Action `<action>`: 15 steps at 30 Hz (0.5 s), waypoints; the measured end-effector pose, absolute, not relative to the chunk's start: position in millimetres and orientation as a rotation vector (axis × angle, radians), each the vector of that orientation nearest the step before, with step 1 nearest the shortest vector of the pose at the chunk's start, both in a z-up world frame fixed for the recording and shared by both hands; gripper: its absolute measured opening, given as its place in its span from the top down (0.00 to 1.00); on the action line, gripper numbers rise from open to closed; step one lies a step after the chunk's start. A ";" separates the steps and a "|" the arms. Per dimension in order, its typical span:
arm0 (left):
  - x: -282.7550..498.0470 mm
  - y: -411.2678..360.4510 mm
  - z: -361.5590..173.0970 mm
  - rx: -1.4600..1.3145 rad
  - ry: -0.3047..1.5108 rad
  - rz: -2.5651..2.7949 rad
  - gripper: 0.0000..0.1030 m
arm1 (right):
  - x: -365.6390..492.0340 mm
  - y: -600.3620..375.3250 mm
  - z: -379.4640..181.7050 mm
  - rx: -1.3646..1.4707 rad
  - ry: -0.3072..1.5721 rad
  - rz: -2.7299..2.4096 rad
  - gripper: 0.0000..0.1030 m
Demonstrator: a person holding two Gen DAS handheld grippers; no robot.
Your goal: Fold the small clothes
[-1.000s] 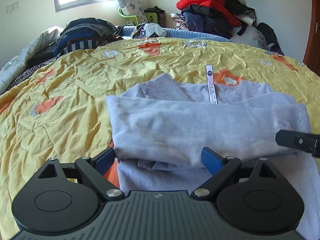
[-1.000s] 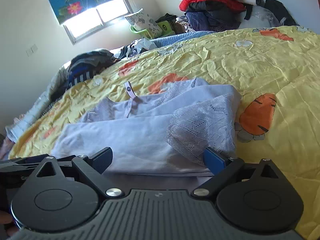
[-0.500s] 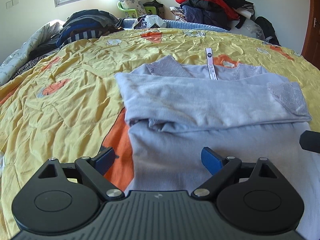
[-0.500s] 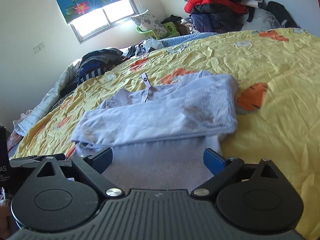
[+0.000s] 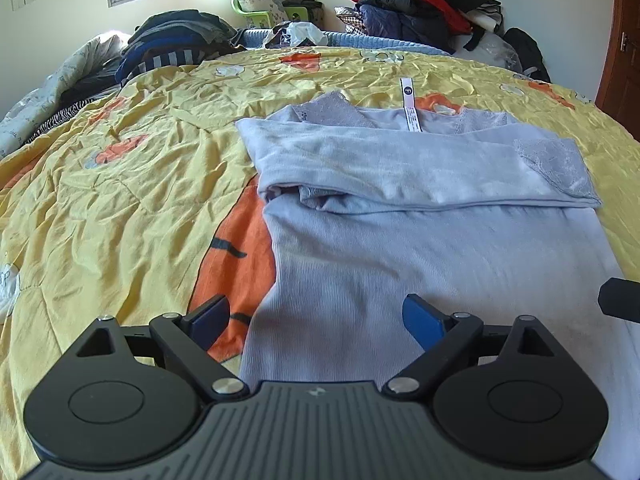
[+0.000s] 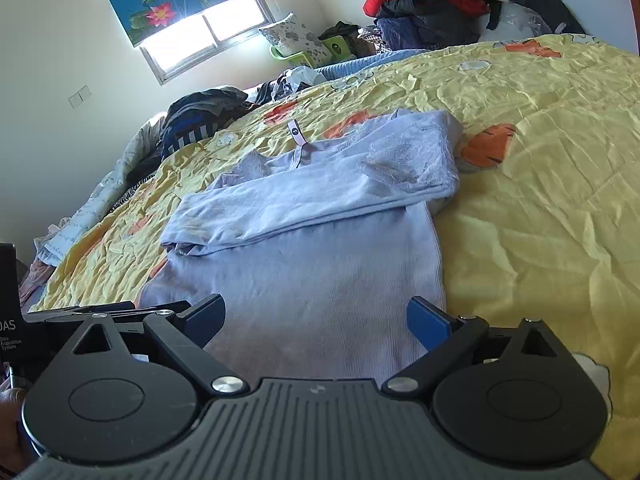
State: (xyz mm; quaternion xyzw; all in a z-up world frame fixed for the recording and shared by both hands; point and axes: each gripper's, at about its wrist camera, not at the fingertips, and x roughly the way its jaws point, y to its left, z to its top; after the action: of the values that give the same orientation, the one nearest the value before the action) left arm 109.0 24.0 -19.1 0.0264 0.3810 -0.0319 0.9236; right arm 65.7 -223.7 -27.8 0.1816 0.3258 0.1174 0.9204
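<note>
Lavender top (image 5: pixel 432 248) lies on yellow bedspread (image 5: pixel 132 208), sleeves folded across chest; left gripper (image 5: pixel 316 316) and right gripper (image 6: pixel 316 316) hover at 6 o'clock, fingers wide, holding nothing.

Lavender top (image 5: pixel 420 248) on yellow bedspread (image 5: pixel 120 208)

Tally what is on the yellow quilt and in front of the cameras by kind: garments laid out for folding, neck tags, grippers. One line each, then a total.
Lavender tops laid flat on the quilt, sleeves folded across: 1
White neck tags: 1
Grippers, left gripper and right gripper, jaws apart, holding nothing: 2
Total: 4
</note>
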 end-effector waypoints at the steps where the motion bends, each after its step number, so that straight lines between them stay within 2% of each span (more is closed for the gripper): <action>1: 106.7 25.4 -18.8 0.052 0.782 -0.067 0.09 | 62.6 -224.3 -27.7 0.371 0.670 0.240 0.07; 15: 70.3 44.0 -21.5 0.044 0.791 -0.070 0.09 | 35.5 -214.4 -27.8 0.281 0.680 0.236 0.06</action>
State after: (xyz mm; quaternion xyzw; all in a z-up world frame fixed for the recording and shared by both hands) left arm 70.3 44.0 -21.5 0.0212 0.3852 -0.0342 0.9219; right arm 35.5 -214.4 -27.8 0.1370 0.3316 0.1150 0.9263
